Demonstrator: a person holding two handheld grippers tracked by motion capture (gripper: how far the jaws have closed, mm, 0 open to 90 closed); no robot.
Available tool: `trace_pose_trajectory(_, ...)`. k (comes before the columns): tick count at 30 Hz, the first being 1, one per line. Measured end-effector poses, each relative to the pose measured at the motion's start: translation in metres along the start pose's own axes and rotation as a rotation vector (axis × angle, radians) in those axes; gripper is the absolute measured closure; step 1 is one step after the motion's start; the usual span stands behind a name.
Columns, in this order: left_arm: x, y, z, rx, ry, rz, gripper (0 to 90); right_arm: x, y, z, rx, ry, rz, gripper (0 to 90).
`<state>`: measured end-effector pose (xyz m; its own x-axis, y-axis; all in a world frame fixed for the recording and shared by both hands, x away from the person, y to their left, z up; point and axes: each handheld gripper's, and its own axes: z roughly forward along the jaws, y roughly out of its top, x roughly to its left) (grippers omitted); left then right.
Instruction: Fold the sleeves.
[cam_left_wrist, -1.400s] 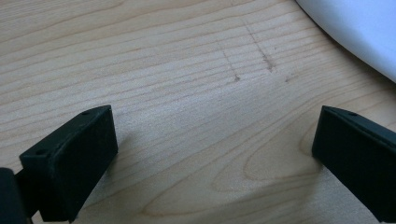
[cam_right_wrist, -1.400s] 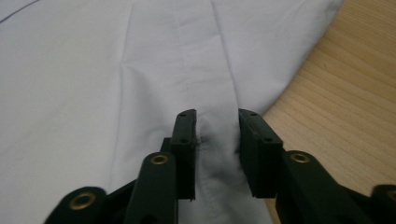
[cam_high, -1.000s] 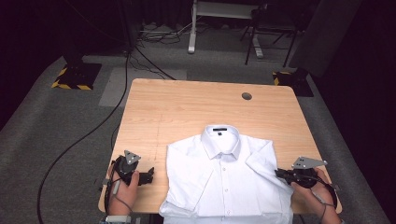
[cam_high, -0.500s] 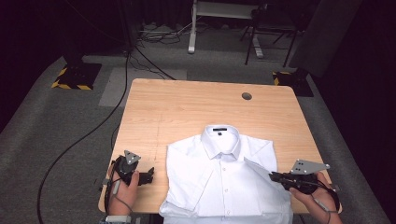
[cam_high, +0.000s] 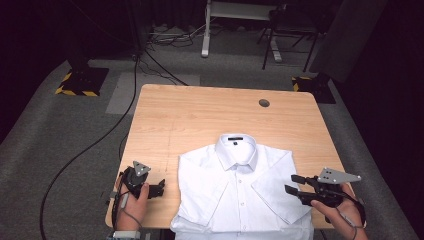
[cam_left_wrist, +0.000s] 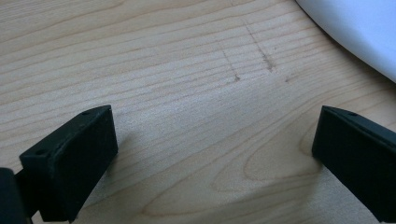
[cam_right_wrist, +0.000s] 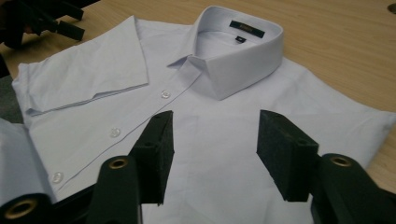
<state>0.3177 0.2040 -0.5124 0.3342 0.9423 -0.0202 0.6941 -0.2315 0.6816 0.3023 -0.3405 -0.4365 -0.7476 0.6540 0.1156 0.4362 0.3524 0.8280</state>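
Note:
A white short-sleeved shirt (cam_high: 240, 190) lies face up on the wooden table (cam_high: 200, 120), collar away from me. Its right sleeve (cam_high: 275, 192) is folded in over the front. My right gripper (cam_high: 291, 183) hovers at that sleeve's outer edge. Its jaws have just been opening, and nothing is between them. In the right gripper view this gripper (cam_right_wrist: 212, 149) looks across the shirt (cam_right_wrist: 224, 116) toward the collar (cam_right_wrist: 243, 42). My left gripper (cam_high: 161, 186) rests open on bare wood just left of the shirt. In the left gripper view its jaws (cam_left_wrist: 215, 154) stand wide apart, with the shirt's edge (cam_left_wrist: 355, 28) ahead of them.
A round cable hole (cam_high: 264, 103) sits in the table's far right part. Black cables (cam_high: 100, 140) run over the grey carpet to the left. Desk legs (cam_high: 206, 30) and a chair (cam_high: 290, 35) stand beyond the table. Bare wood lies beyond the collar.
My right gripper has shifted a little left and up at the shirt's right side, and its jaws, together before, now stand apart. The left gripper has not moved.

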Motion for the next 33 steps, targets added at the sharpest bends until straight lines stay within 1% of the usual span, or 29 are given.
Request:
trace_pose_trajectory(2, 0.0, 0.0, 0.0, 0.0, 0.0, 0.0, 0.0, -0.003, 0.0, 0.0, -0.013, -0.031, -0.011, 41.1)
trace_pose_trajectory(4, 0.0, 0.0, 0.0, 0.0, 0.0, 0.0, 0.0, -0.006, 0.0, 0.0, -0.017, -0.048, -0.02, 37.6)
trace_pose_trajectory(6, 0.0, 0.0, 0.0, 0.0, 0.0, 0.0, 0.0, -0.009, 0.001, -0.002, -0.021, -0.062, -0.025, 36.8)
trace_pose_trajectory(8, 0.0, 0.0, 0.0, 0.0, 0.0, 0.0, 0.0, -0.011, 0.001, -0.003, -0.036, -0.083, -0.032, 31.6)
trace_pose_trajectory(12, 0.0, 0.0, 0.0, 0.001, 0.0, 0.0, 0.0, -0.018, 0.002, -0.009, -0.046, -0.125, -0.046, 26.5)
trace_pose_trajectory(15, 0.0, 0.0, 0.0, 0.001, 0.0, 0.0, 0.0, -0.022, 0.002, -0.013, -0.045, -0.143, -0.048, 24.0)
trace_pose_trajectory(16, 0.0, 0.0, 0.0, 0.001, 0.0, 0.0, 0.0, -0.024, 0.001, -0.014, -0.037, -0.149, -0.047, 22.8)
trace_pose_trajectory(21, 0.0, 0.0, 0.0, 0.0, 0.0, 0.0, 0.0, -0.031, -0.004, -0.019, -0.008, -0.169, -0.045, 22.7)
trace_pose_trajectory(24, 0.0, 0.0, 0.0, 0.0, 0.0, 0.0, 0.0, -0.036, -0.01, -0.022, 0.01, -0.184, -0.038, 22.6)
trace_pose_trajectory(27, 0.0, 0.0, 0.0, 0.0, 0.0, 0.0, 0.0, -0.041, -0.02, -0.023, 0.044, -0.195, -0.027, 21.9)
trace_pose_trajectory(31, 0.0, 0.0, 0.0, 0.0, 0.0, 0.0, 0.0, -0.045, -0.034, -0.024, 0.09, -0.179, -0.014, 20.6)
trace_pose_trajectory(33, 0.0, 0.0, 0.0, 0.0, 0.0, 0.0, 0.0, -0.045, -0.04, -0.023, 0.111, -0.173, -0.016, 20.6)
